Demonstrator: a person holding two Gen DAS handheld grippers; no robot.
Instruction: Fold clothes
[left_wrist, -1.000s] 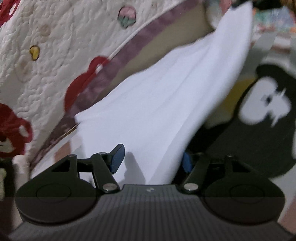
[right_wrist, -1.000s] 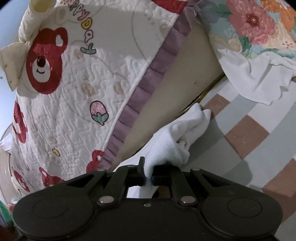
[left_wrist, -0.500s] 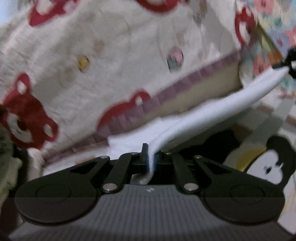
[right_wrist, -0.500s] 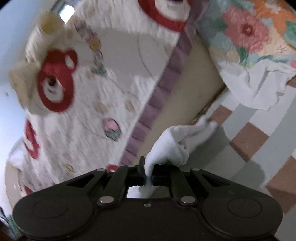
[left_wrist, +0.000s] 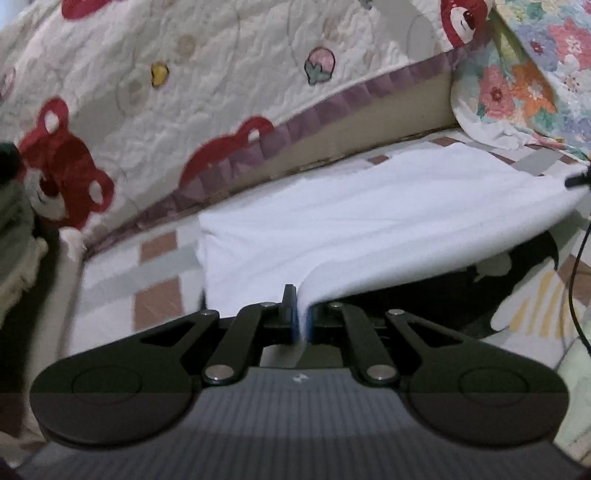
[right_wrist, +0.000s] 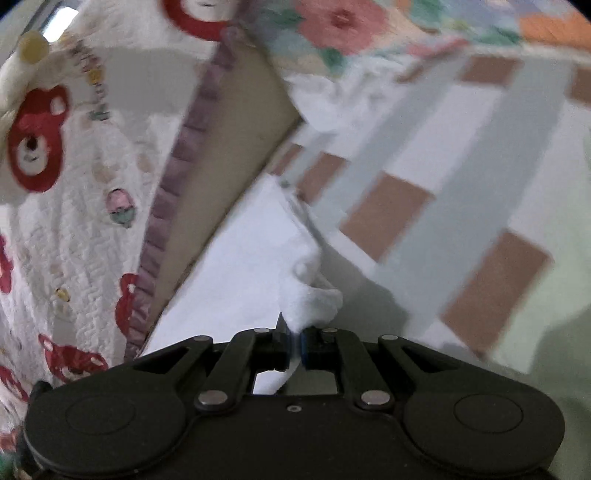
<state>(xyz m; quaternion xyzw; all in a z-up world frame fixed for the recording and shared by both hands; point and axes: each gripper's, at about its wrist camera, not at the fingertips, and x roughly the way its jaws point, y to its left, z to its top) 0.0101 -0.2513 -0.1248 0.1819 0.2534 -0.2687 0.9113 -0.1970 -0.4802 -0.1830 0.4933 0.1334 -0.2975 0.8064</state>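
The plain white cloth garment (left_wrist: 369, 221) is partly lifted off the checked brown, grey and white bed sheet (left_wrist: 159, 254), stretched in a smooth sloping sheet, its far edge (right_wrist: 243, 266) resting there.

We hold our left black two-finger gripper (left_wrist: 303, 321) pointing forward and downward, its blue-padded fingers (left_wrist: 292, 317) pressed together on a pinch of white cloth garment (left_wrist: 369, 229). Our right black two-finger gripper (right_wrist: 294, 349) also tilts downward, its fingers (right_wrist: 308, 349) clamped on a bunched white corner. In the left wrist view, the right gripper's dark tip shows at the far right edge.
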